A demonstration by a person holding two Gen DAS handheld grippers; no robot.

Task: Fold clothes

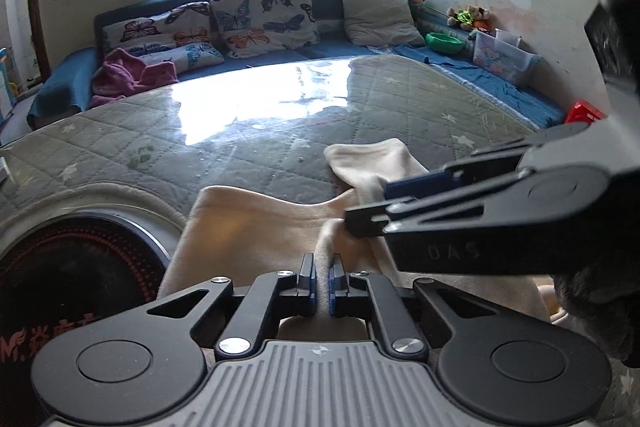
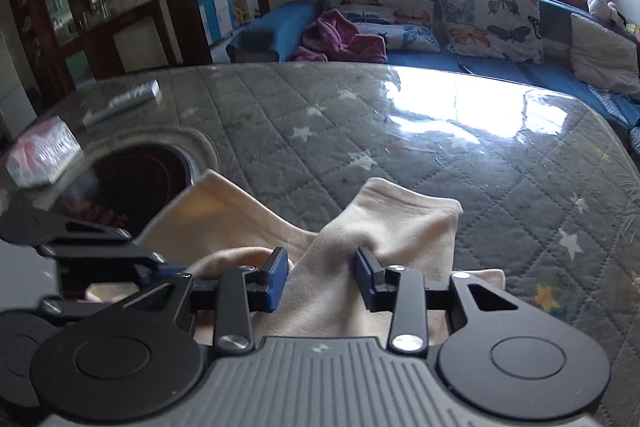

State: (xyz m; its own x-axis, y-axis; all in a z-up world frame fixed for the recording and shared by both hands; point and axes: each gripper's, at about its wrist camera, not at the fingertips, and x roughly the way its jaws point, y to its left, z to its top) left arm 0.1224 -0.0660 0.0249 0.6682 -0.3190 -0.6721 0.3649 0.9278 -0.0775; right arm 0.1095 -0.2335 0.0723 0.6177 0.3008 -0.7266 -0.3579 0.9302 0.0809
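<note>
Starting at the far left of the left wrist view, there's a dark round induction hob (image 1: 80,267) set into the table (image 1: 240,147), which has a quilted cover under a shiny clear sheet. Moving toward the middle, the cream garment (image 1: 248,227) lies in the lower centre of the frame, one corner overlapping the hob's edge. The left gripper (image 1: 322,279) at bottom centre is pinched nearly closed on a raised ridge of that fabric. Over on the right side of the frame, the right gripper (image 1: 380,207) comes in sideways. In the right wrist view its blue pads (image 2: 278,277) sit wide apart with a bunched hump of cloth between them, so it's spread open and doesn't look clamped on anything yet. A sleeve-like flap (image 2: 412,219) sticks up just past it, centre frame. My read: this is the grab-and-set-up stage of a fold, not the fold itself. Next thing needed is probably the right one closing on that hump, then both lifting together so the cloth carries over evenly.
</note>
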